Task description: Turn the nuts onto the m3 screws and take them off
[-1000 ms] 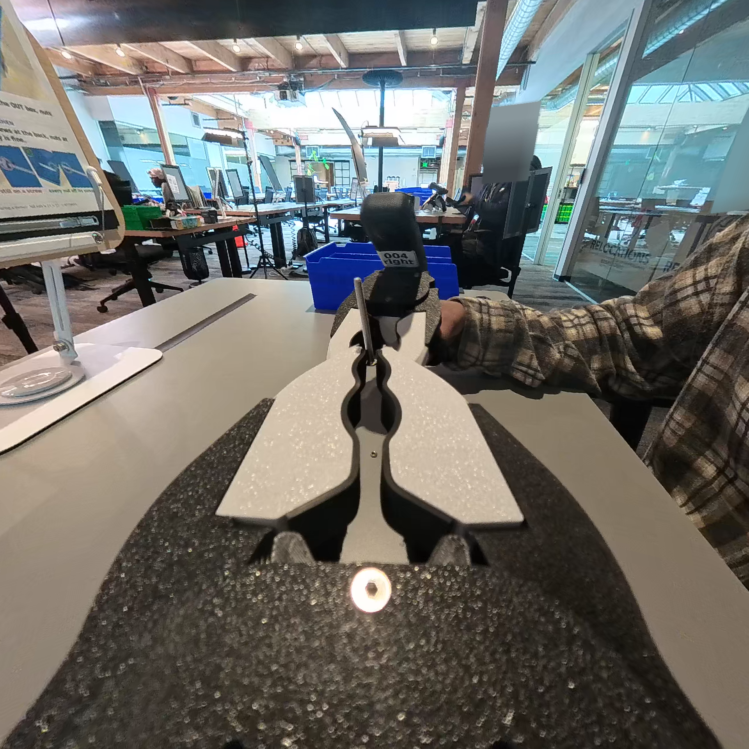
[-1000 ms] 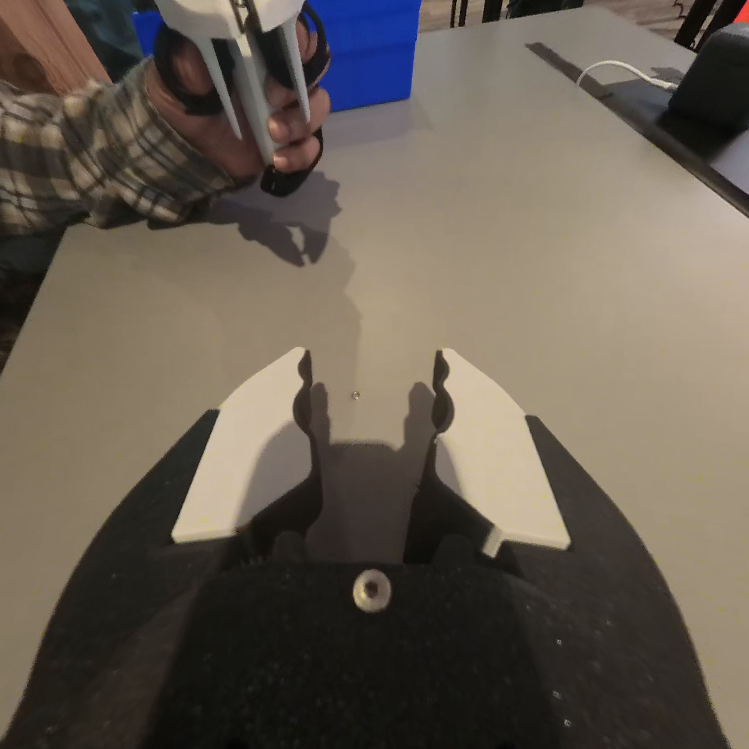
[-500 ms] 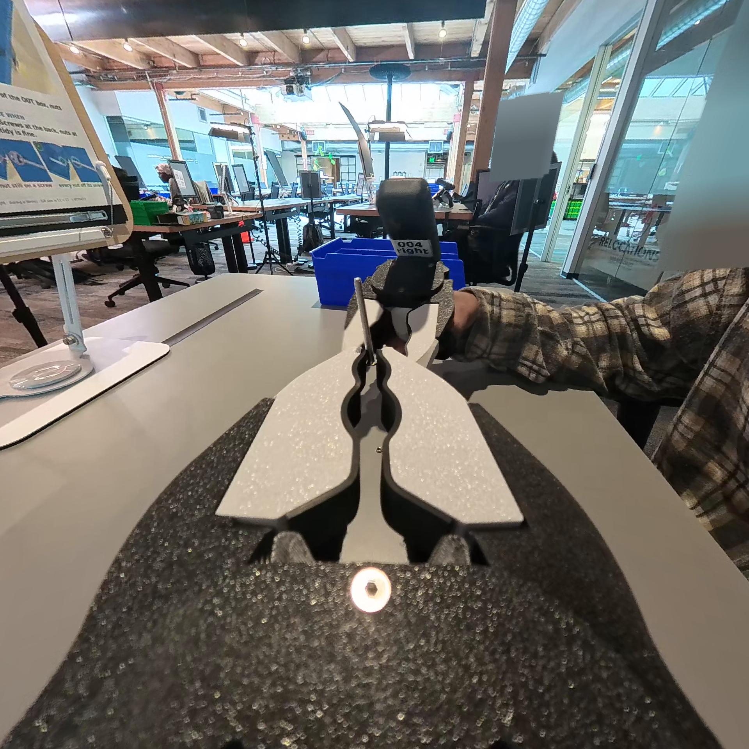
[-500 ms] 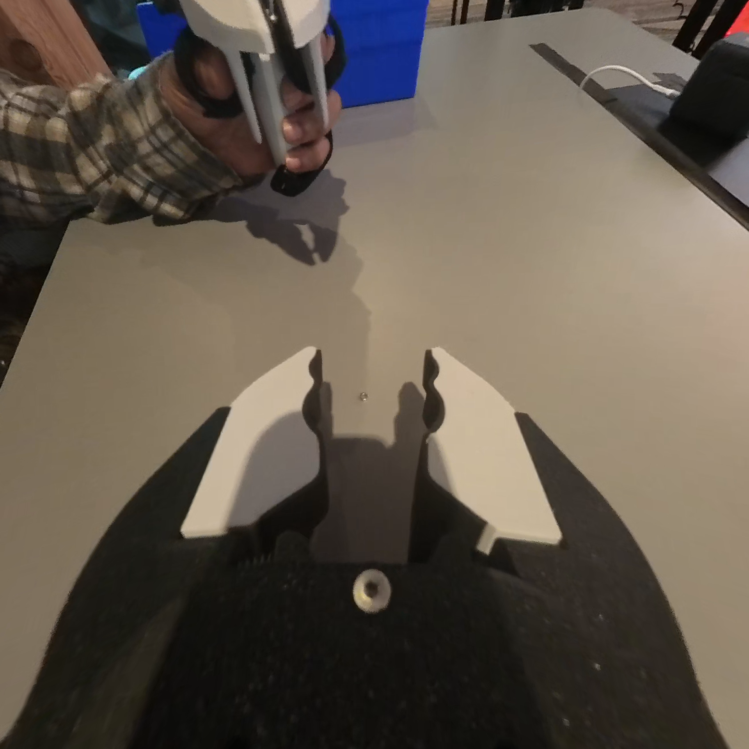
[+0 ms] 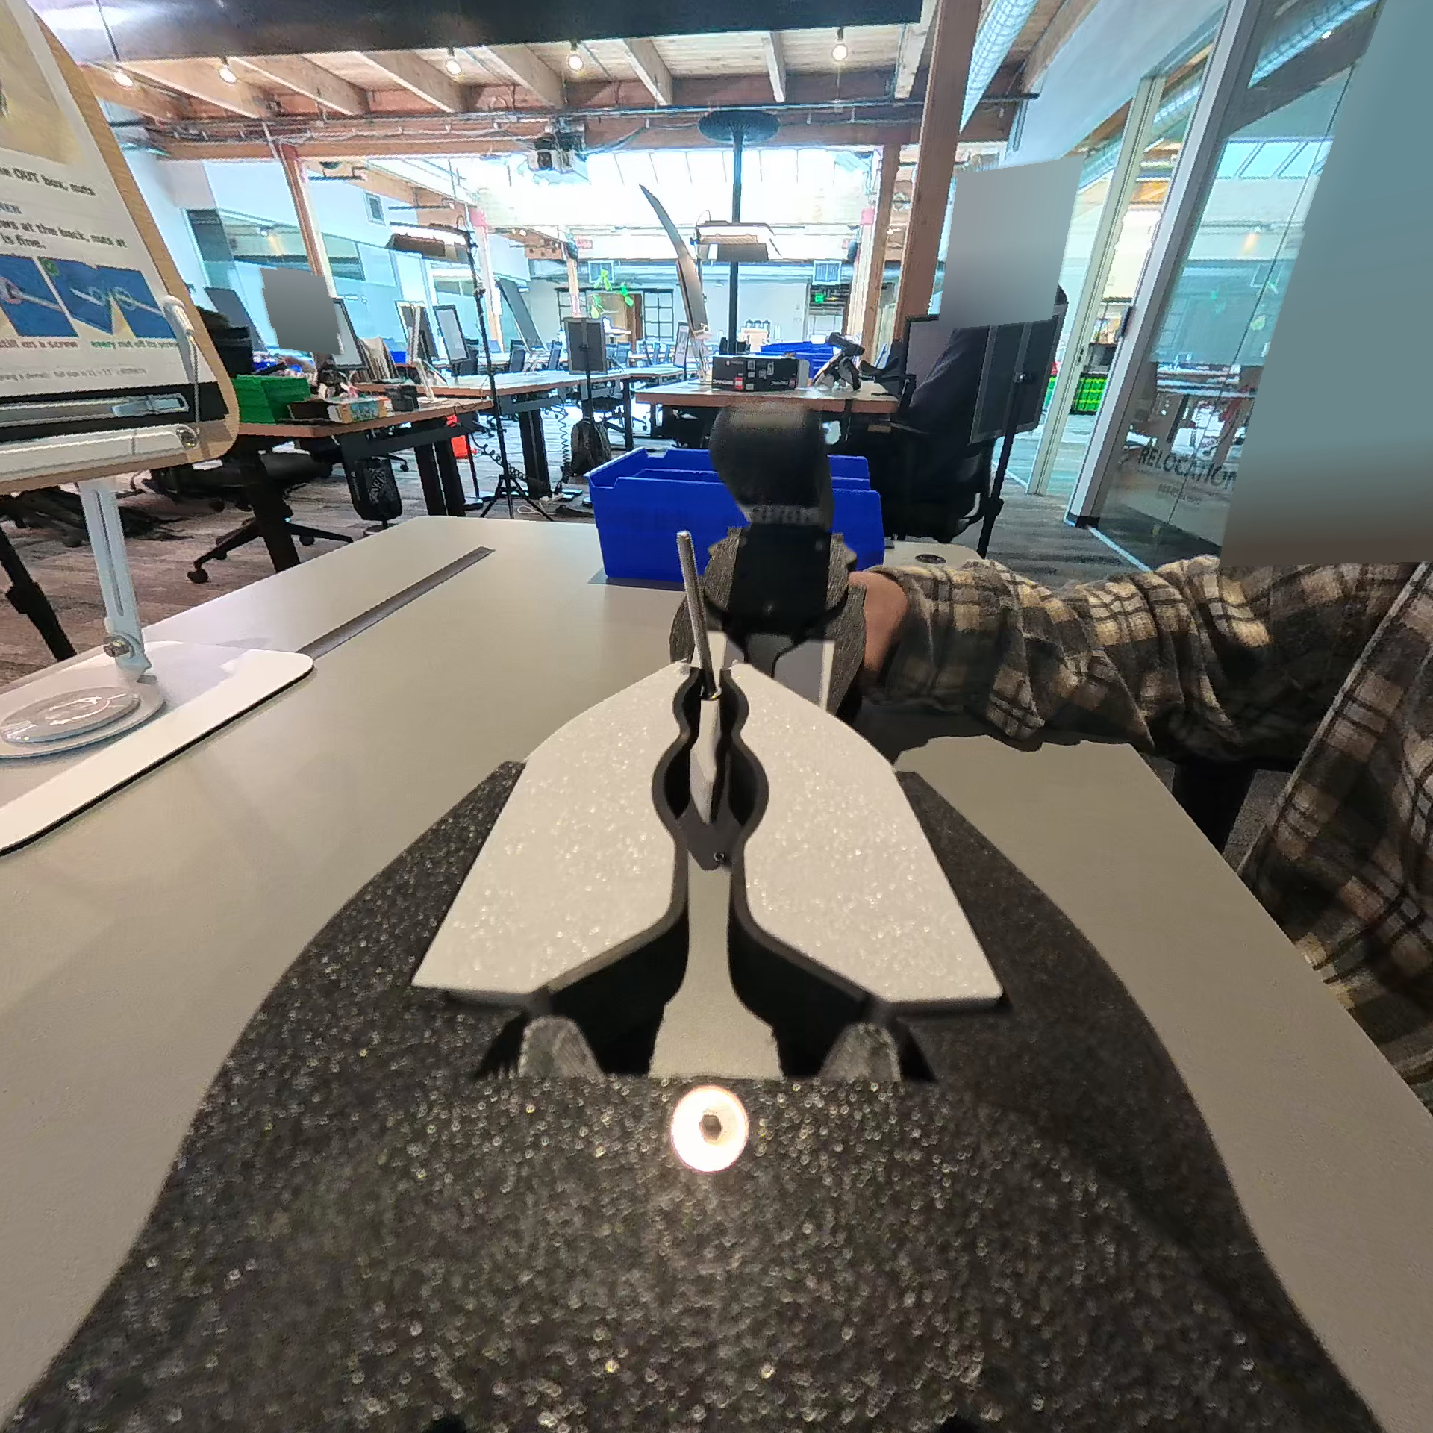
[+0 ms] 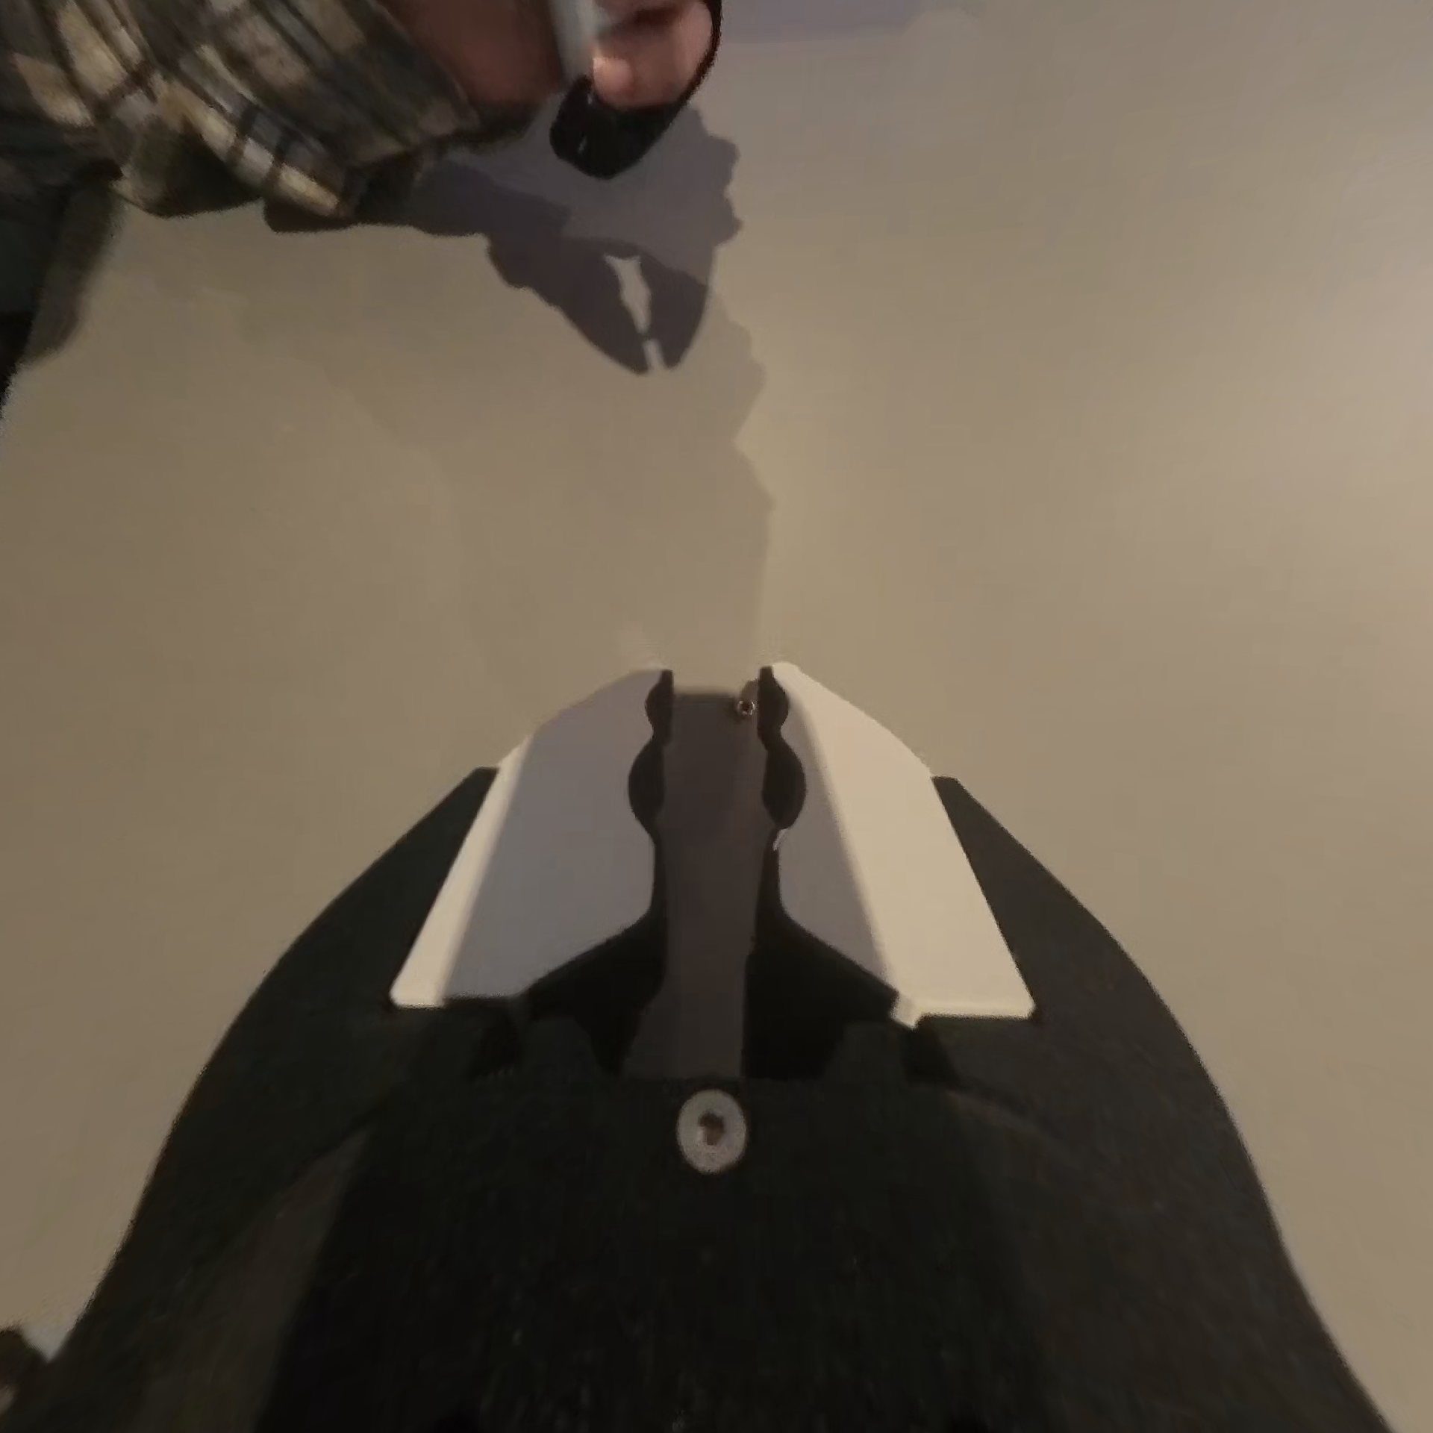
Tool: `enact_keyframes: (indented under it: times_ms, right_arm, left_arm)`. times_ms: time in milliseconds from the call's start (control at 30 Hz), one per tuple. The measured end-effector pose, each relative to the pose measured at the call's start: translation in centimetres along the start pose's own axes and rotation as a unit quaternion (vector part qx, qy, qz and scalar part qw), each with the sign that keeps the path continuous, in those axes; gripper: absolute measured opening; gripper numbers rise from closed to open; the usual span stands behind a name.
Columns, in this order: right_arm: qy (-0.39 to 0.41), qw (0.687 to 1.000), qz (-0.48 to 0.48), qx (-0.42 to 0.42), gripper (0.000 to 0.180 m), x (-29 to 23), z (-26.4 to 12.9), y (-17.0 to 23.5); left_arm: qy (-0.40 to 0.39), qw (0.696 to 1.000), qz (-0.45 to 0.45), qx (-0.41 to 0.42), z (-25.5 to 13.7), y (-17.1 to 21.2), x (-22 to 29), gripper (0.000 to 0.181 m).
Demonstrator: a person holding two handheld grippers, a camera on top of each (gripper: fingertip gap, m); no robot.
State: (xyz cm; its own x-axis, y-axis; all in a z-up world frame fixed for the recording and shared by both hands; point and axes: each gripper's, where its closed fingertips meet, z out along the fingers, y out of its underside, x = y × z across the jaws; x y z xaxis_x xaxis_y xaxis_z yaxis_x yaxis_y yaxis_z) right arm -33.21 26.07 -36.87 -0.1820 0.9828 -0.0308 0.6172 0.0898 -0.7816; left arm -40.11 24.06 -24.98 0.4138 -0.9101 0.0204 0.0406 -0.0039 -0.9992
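My left gripper (image 5: 709,686) is shut on a long thin m3 screw (image 5: 690,605), which stands upright out of its fingertips above the grey table (image 6: 1085,465). A tiny nut (image 6: 743,706) lies on the table. My right gripper (image 6: 715,682) is low over the table and open with a narrow gap. The nut sits between its tips, against the right finger. In the left wrist view the nut (image 5: 719,857) shows through the gap below the fingers. The right gripper's black body (image 5: 775,543) points down just beyond the screw.
A plaid sleeve (image 5: 1085,659) reaches in from the right. Blue bins (image 5: 659,512) stand at the table's far edge. A white stand base (image 5: 155,698) carrying an instruction board is at the left, beside a dark groove (image 5: 395,597). The hand holding the left gripper (image 6: 527,70) is at the top. The tips of one gripper are about 15 cm away from the tips of the other.
My right gripper has dropped toward the table and narrowed its fingers around the nut. My left gripper still holds the screw upright, almost unmoved.
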Motion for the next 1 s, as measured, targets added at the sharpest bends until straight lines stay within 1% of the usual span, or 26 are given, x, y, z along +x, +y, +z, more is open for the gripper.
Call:
enact_keyframes:
  times_ms: [267, 433, 633, 1000]
  right_arm:
    - [0.014, 0.999, 0.002, -0.045, 0.017, 0.5, 1.1, 1.2]
    - [0.008, 0.999, 0.012, -0.047, 0.009, 0.5, 1.2, 1.3]
    - [0.013, 0.998, 0.014, -0.060, 0.010, 0.7, 1.5, 1.6]
    - [0.015, 0.998, 0.014, -0.060, 0.006, 0.7, 1.5, 1.6]
  left_arm:
    - [0.002, 1.000, 0.002, -0.001, 0.1, -0.1, 0.2, 0.004]
    - [0.003, 1.000, 0.002, -0.001, 0.1, 0.0, 0.2, 0.004]
    - [0.002, 1.000, 0.003, 0.000, 0.1, -0.1, 0.2, 0.004]
    - [0.000, 1.000, 0.003, 0.000, 0.0, -0.1, 0.1, 0.004]
